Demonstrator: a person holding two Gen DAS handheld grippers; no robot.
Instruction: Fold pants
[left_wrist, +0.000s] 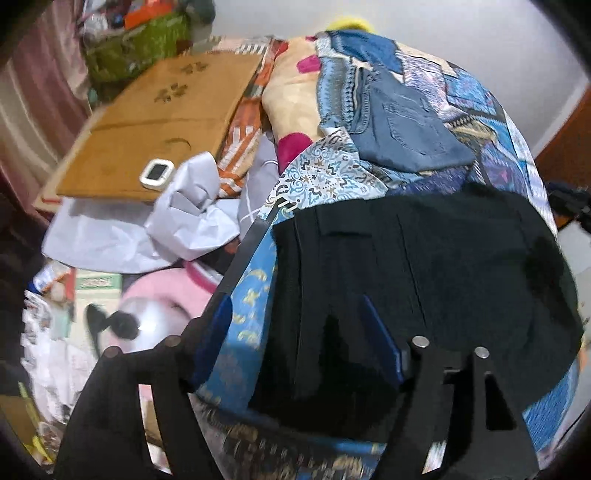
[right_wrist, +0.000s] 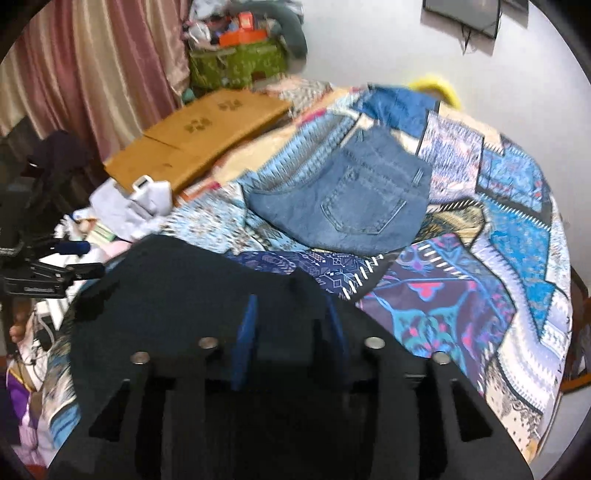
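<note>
While the black pants (left_wrist: 424, 266) are spread across the lower middle of the left wrist view, the left gripper (left_wrist: 295, 332) is seen wide open at the bottom of the frame, its blue pads (left_wrist: 212, 325) set well apart, one over the blue quilt (left_wrist: 251, 295) edge and the other over the dark cloth; nothing is seen clamped between them, though contact with the fabric cannot be told through the blur. In the right wrist view the pants (right_wrist: 177, 280) are found in the lower left and centre, and the right gripper (right_wrist: 291, 328) is shown partly open above them, blue pads (right_wrist: 245, 343) parted with black fabric behind the gap; whether cloth is pinched cannot be told. The left gripper (right_wrist: 55, 269) is also caught at the left edge of that view, just beside the pants' edge. A folded pair of jeans (right_wrist: 347, 199) is laid on the quilt (right_wrist: 509, 229) in the upper centre, apart from the black pants; the same jeans (left_wrist: 402, 125) sit in the upper right of the left view. A cardboard box (left_wrist: 155, 122) is seen at upper left, with a small white device (left_wrist: 157, 174) resting on its near edge and crumpled white paper (left_wrist: 192, 210) just below. A pink curtain (right_wrist: 92, 74) hangs at upper left of the right view.
</note>
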